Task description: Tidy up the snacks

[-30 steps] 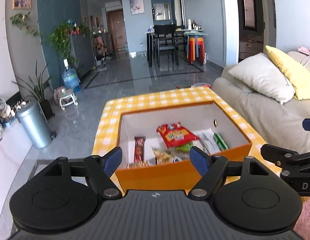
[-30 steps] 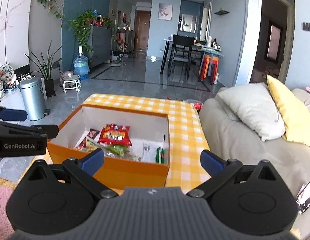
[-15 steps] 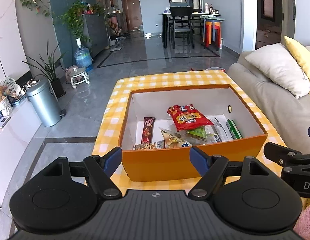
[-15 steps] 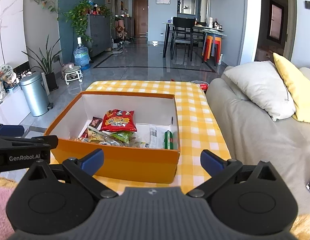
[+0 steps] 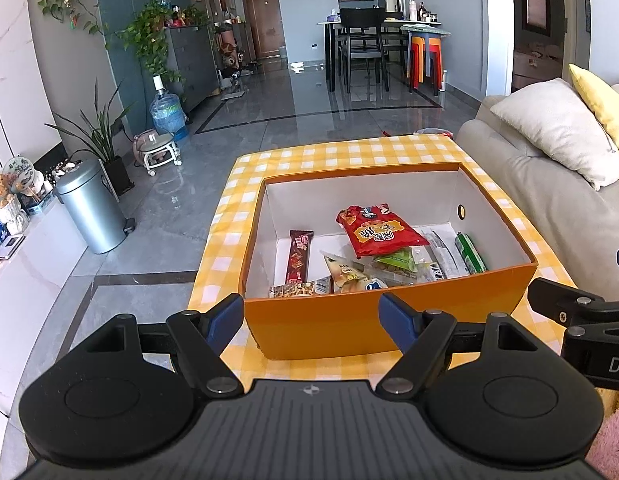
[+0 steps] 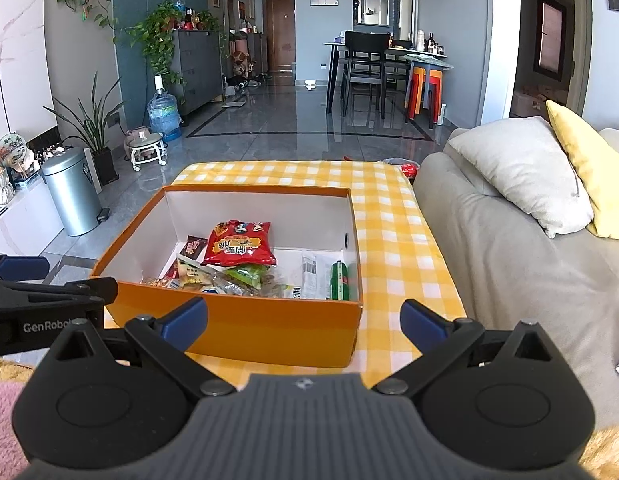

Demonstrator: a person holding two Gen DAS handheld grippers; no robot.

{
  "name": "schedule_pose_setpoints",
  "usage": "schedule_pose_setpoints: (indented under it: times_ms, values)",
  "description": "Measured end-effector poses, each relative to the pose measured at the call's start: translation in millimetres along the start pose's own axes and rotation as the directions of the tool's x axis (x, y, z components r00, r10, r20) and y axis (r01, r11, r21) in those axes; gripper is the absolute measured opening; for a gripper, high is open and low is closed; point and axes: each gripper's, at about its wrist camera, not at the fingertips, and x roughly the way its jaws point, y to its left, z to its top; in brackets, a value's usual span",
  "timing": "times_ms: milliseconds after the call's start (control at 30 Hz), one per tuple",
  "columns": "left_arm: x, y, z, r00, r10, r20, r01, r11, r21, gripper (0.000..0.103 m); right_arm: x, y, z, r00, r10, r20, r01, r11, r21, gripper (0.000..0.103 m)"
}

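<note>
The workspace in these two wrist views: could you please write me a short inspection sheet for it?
Surface: low table under a yellow checked tablecloth, bare around the box.
Job's things: open orange box holding the snacks; red chip bag on top of the pile, brown chocolate bar to its left, green stick pack by the right wall.
Clutter: red packet past the table's far corner.
Grippers: left gripper and right gripper both open, empty, short of the box.
Cables: nothing seen.
Surroundings: grey sofa on the right, metal bin on the left.
</note>
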Motion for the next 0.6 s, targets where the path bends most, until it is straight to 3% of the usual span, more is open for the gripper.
schedule_pose_setpoints:
  times_ms: [600]
  values:
    - [-2.2,1.5,0.5,1.0,0.002,-0.002,-0.002,1.0,0.0,0.09,-2.2,1.1,0.7,1.0,-0.007,-0.003,0.007,1.0,-0.011,0.099]
